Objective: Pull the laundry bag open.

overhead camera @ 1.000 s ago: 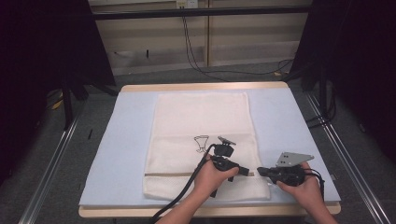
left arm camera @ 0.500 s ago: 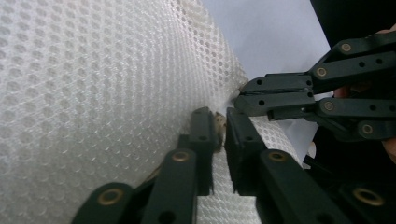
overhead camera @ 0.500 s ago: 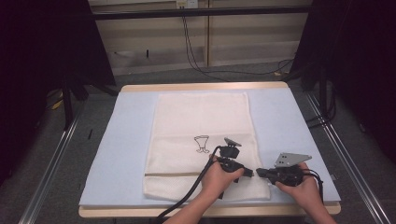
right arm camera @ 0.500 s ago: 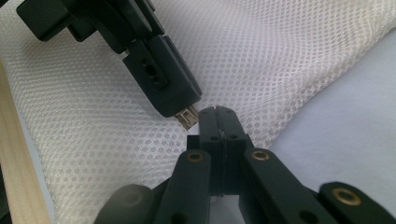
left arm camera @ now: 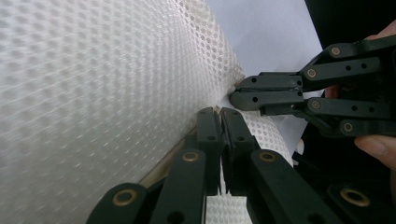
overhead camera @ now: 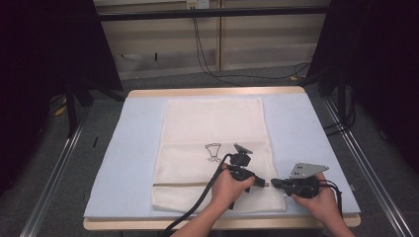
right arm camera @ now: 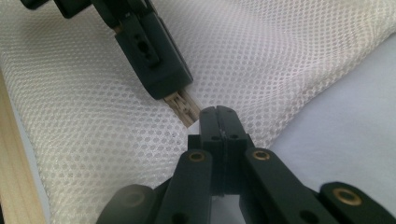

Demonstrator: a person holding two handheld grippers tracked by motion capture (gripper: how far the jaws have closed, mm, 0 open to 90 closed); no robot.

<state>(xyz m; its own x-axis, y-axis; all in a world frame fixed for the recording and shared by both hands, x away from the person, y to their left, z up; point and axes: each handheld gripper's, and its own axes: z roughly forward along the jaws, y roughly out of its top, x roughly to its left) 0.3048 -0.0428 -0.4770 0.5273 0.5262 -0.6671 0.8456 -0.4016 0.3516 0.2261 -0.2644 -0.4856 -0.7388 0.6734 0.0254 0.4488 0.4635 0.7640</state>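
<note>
I had both tools down at the near right corner of the white mesh laundry bag (overhead camera: 212, 148), which lay flat on the pale blue mat (overhead camera: 306, 128) with its printed emblem (overhead camera: 213, 152) just beyond my left tool. The left gripper (left arm camera: 219, 112) had just been closing, and its jaws stood pinched together on the beige zipper strip (right arm camera: 183, 108) where it runs out at the bag's edge. The right gripper (right arm camera: 219, 114) was clamped tight on the mesh hem right beside it, tips nearly meeting the left's. My worry was the thin hold: each tool had only a sliver of fabric, so a pull in opposite directions could let the mesh slide out of the right jaws, or the zipper strip slip from the left. With the tips that close, any twist of either hand could also knock one tool against the other. The wooden table edge (overhead camera: 148, 224) sat just behind both tools, leaving little room to draw back. Ahead and to the left of the left tool the bag and mat lay open, and bare mat stretched away to the right of the right tool.
</note>
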